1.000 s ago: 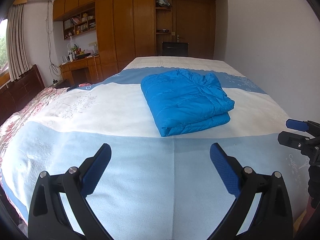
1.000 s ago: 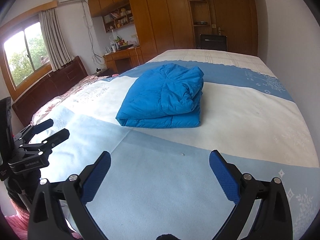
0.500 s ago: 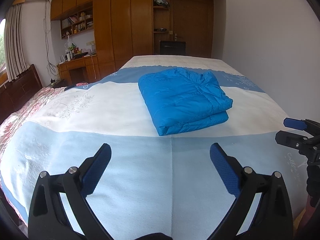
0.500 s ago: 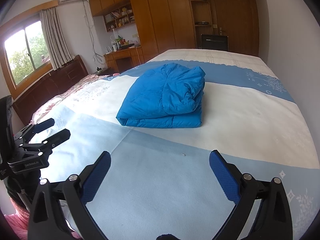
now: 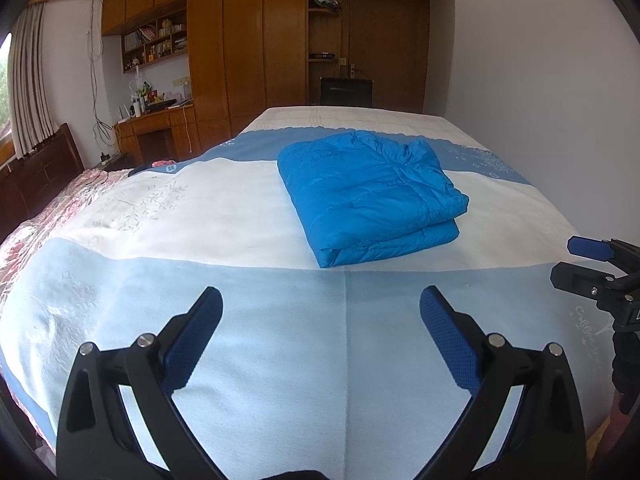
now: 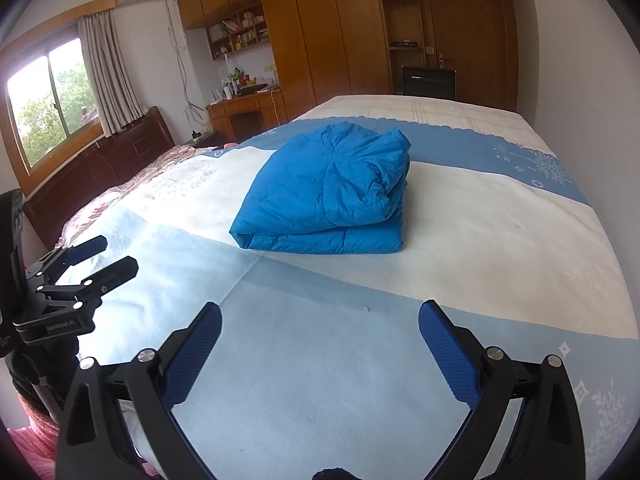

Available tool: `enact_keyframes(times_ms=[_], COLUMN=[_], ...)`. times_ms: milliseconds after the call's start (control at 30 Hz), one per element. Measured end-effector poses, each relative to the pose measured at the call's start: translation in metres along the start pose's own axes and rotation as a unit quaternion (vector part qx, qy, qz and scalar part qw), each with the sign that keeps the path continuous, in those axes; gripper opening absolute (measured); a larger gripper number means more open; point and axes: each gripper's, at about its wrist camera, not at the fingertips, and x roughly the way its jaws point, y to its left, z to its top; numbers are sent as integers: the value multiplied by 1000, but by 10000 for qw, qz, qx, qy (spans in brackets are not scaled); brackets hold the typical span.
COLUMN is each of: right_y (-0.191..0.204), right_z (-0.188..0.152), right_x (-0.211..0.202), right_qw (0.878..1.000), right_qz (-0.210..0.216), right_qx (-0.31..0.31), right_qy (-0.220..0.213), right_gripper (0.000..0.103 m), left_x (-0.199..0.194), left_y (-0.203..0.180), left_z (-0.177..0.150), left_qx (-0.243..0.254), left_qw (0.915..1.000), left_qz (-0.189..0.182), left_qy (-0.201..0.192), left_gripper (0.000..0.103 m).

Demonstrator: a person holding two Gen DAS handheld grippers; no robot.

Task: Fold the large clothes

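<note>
— Two grippers, both held low over the near pale-blue band of the bed (image 5: 240, 360). What do they hold?

— Nothing. The left gripper (image 5: 320, 300) has its blue pads spread wide, bare blanket between them; the right gripper (image 6: 320, 314) stands just as wide apart over the same band.

— Any writing to read?

— On the left gripper's body, seen at the left edge of the right wrist view (image 6: 60, 304), white letters that look like "GenRobot.AI", though the print is small. Pale script is woven into the blanket near the right edge of the left view, too faint to read.

— And the garment?

— A blue quilted jacket (image 5: 372, 196), folded into a thick rectangle, lies on the white middle band of the bed, well apart from both grippers and far of them.

— Containers?

— Open shelves (image 6: 240, 34) in the far wooden wardrobe (image 6: 320, 32) hold books and small items; which ones cannot be told.
</note>
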Motion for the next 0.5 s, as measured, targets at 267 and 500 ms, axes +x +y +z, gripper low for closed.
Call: enact_keyframes(times_ms=[267, 500], right_y=[-3, -4], right_z=[1, 1], right_x=[3, 4], right_qw=[10000, 10000], right_qz=[10, 15], right_qx=[26, 38], right_qy=[37, 40], right_gripper=[99, 99], left_x=[3, 3], left_y=[0, 0], left_z=[-1, 0], left_qx=[-3, 3], left_qw=[10000, 10000], left_qz=[61, 54], left_qy=[-12, 13], left_gripper=[98, 98])
